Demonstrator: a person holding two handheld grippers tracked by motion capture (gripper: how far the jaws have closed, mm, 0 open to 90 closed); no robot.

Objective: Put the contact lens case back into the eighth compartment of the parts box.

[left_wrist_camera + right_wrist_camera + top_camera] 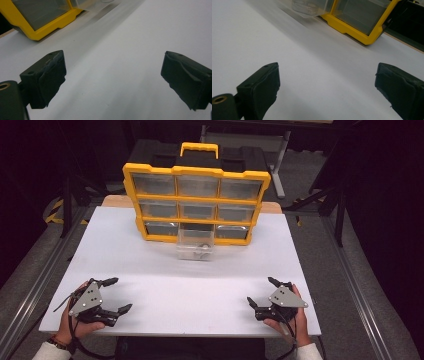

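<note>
Both the left claw [114,295] and right claw [261,291] rest gaping and empty on the bench's [165,285] near edge, the pulled-out drawer [195,245] lying straight ahead midway between them, about equally near to each.

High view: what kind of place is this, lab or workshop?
Likely a lab data-collection bench. A bare white tabletop holds just one yellow drawer organizer, one clear drawer pulled out. The left gripper and right gripper rest open, with metal frame legs and dark surroundings behind.
</note>
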